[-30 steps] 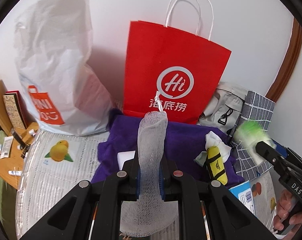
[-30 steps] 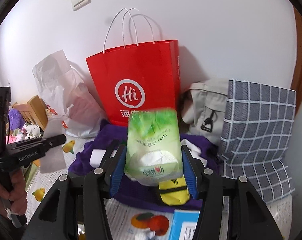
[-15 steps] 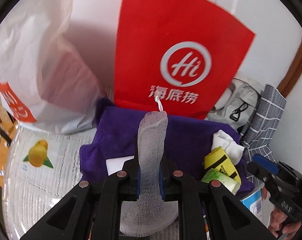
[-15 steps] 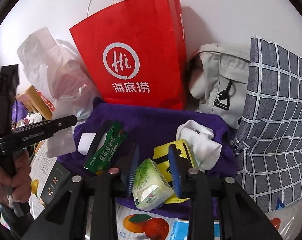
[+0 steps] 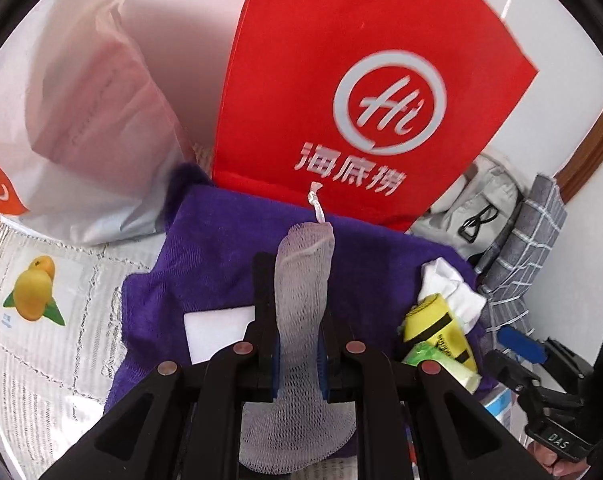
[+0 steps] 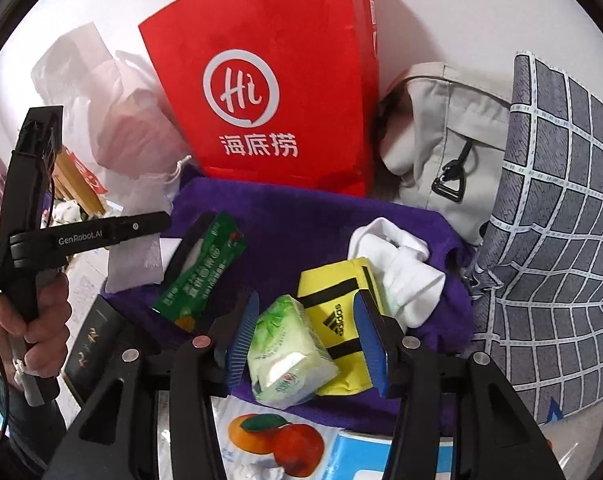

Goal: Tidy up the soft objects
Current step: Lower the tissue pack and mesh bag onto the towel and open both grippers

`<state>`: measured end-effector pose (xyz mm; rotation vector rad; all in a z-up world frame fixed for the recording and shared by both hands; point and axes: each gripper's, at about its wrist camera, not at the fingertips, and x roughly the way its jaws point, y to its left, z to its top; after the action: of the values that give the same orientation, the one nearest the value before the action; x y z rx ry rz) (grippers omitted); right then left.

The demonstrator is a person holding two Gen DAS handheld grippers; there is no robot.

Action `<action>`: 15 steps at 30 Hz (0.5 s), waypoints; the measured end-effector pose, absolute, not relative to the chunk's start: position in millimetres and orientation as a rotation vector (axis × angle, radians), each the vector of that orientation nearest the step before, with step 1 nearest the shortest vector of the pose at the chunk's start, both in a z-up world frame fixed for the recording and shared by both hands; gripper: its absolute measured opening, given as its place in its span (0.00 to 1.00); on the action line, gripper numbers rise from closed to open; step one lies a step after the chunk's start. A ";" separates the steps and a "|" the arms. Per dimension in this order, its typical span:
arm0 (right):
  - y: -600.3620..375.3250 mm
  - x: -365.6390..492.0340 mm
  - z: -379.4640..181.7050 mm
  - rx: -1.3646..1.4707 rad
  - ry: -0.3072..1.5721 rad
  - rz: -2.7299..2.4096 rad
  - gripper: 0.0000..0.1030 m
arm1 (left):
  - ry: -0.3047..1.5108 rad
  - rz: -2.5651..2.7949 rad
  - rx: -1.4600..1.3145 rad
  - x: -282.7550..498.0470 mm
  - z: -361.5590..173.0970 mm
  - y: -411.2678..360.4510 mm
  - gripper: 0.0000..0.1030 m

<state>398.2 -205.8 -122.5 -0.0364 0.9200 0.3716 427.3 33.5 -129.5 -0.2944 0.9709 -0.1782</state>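
Observation:
My left gripper [image 5: 297, 320] is shut on a white mesh pouch [image 5: 303, 280], which hangs just above the purple towel [image 5: 221, 248]. My right gripper [image 6: 307, 304] is low over the towel [image 6: 301, 220], its jaws opening. Between its blue pads [image 6: 243, 336] a green tissue pack [image 6: 289, 352] lies loose, leaning on a yellow pouch [image 6: 341, 312]. White socks [image 6: 401, 272] and a green wipes packet [image 6: 205, 264] also lie on the towel. The right wrist view shows the left gripper [image 6: 157, 220] at the left.
A red paper bag [image 5: 361, 80] stands behind the towel, with a white plastic bag [image 5: 81, 120] to its left. A grey backpack [image 6: 441, 140] and a checked grey bag [image 6: 561, 240] close off the right. A white block [image 5: 217, 328] lies on the towel.
Both grippers have come down toward the towel. The right one has set the tissue pack down and its pads have parted from it. The left still grips the mesh pouch.

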 end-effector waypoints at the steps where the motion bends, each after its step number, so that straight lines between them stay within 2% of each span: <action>1: -206.6 398.9 -124.0 -0.036 0.921 0.370 0.49 | 0.976 -0.182 -0.300 428.5 -132.1 32.7 0.13; 6: -209.7 403.2 -129.3 -0.033 0.932 0.355 0.54 | 0.992 -0.198 -0.310 431.7 -138.6 27.6 0.14; 10: -210.7 403.9 -129.2 -0.030 0.929 0.356 0.54 | 1.003 -0.212 -0.313 432.1 -139.1 24.3 0.19; 12: -210.3 403.3 -128.2 -0.033 0.927 0.358 0.54 | 1.001 -0.210 -0.310 431.5 -138.0 23.0 0.39; 14: -209.8 402.2 -127.2 -0.038 0.925 0.357 0.54 | 0.997 -0.194 -0.295 431.3 -135.9 20.7 0.49; 15: -209.4 401.6 -126.8 -0.043 0.924 0.355 0.54 | 0.989 -0.191 -0.295 430.5 -134.6 20.3 0.49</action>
<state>401.6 -209.4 -126.8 -0.0429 0.9241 0.3554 430.5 20.3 -134.6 -0.2947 0.9888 -0.1910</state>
